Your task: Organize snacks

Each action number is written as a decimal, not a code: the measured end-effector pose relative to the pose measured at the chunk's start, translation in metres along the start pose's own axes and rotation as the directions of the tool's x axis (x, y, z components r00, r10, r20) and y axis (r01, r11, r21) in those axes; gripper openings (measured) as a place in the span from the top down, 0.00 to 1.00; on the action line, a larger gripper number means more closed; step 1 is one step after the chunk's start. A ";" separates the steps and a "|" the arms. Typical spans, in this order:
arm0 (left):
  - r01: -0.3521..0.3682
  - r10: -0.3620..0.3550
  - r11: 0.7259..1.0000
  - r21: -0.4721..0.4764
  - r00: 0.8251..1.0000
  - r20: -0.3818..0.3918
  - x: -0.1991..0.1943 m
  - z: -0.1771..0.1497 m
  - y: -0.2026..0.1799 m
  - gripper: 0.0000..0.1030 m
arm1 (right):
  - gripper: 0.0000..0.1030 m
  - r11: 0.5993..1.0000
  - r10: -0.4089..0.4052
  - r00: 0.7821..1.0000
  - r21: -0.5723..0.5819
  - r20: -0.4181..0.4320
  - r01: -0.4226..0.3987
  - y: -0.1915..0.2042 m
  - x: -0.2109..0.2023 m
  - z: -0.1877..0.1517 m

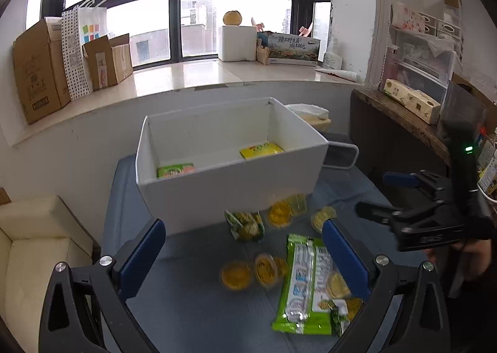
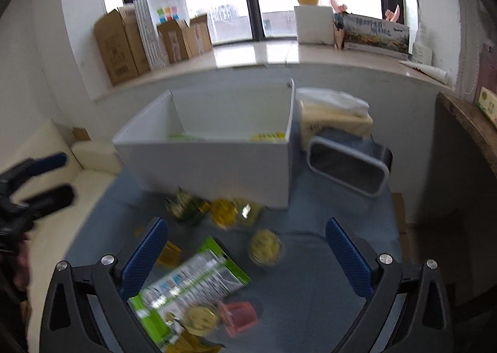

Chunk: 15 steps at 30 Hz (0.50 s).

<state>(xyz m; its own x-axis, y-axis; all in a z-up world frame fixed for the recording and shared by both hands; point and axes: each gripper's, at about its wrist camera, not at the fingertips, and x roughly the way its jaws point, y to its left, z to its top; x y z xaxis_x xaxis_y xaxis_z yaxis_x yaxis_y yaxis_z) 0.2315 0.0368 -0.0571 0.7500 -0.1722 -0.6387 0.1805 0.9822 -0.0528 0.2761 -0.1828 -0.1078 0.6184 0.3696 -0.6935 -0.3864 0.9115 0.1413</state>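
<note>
Blue-grey tabletop (image 1: 192, 315) sits below a wide pale windowsill (image 1: 174, 79) w/ dark-framed windows behind; cardboard boxes (image 1: 40, 70) and a dotted paper bag (image 1: 76, 54) crowd the sill's left end, a white foam box (image 1: 237, 42) w/ a round orange object on top stands near its middle. Cream sofa (image 1: 34, 247) at left, wooden shelf (image 1: 400, 116) w/ tissue packs at right. On the table, a white open box (image 1: 230, 191) holds a green packet (image 1: 175, 170) in its near-left corner and a yellow packet (image 1: 261, 150) toward the right. A grey-rimmed dark bin (image 2: 348, 163) sits just right of the box. In front of the box: loose snacks, i.e. small yellow jelly cups (image 1: 237, 275), a small green pouch (image 1: 247, 225) close to the box wall, and a long green-and-white wrapper pack (image 1: 306, 284) lying flat; a pink cup (image 2: 240, 317) lies near the pack in the right wrist view, which is blurred. Left gripper (image 1: 243, 259) is above the snacks, blue fingers spread wide, nothing between them. Right gripper (image 2: 247, 255) is likewise above the pile, fingers wide apart and empty; in the left view it shows at right, held by a hand (image 1: 472, 255).
</note>
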 end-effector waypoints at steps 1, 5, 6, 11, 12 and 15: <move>0.003 -0.003 1.000 -0.008 1.000 -0.004 -0.001 -0.005 0.000 0.00 | 0.00 1.000 -0.003 1.000 0.004 -0.018 0.003 -0.002 0.008 -0.006; 0.023 -0.025 0.999 -0.045 0.999 -0.043 0.000 -0.029 0.005 0.00 | 0.00 0.999 -0.018 0.997 0.036 -0.080 0.021 -0.012 0.040 -0.018; 0.020 -0.023 0.999 -0.050 0.998 -0.054 0.001 -0.035 0.007 0.00 | 0.00 0.999 -0.011 0.996 0.048 -0.092 0.015 -0.015 0.048 -0.020; 0.001 -0.007 0.998 -0.070 0.997 -0.081 0.002 -0.049 0.018 0.00 | 0.03 0.998 -0.035 0.995 0.039 -0.097 0.039 -0.018 0.066 -0.018; -0.003 -0.004 0.997 -0.076 0.996 -0.088 0.004 -0.051 0.021 0.00 | 0.13 0.998 -0.046 0.993 0.038 -0.107 0.050 -0.019 0.071 -0.019; -0.006 -0.003 0.996 -0.088 0.995 -0.099 0.008 -0.056 0.024 0.00 | 0.52 0.997 -0.049 0.982 0.044 -0.181 0.057 -0.022 0.087 -0.019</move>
<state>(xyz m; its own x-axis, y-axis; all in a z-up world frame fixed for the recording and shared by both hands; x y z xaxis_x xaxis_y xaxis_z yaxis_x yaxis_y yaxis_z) 0.2058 0.0631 -0.1063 0.6829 -0.1667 -0.7112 0.1193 0.9860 -0.1166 0.3253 -0.1737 -0.1847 0.5020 0.2859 -0.8162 -0.3200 0.9382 0.1319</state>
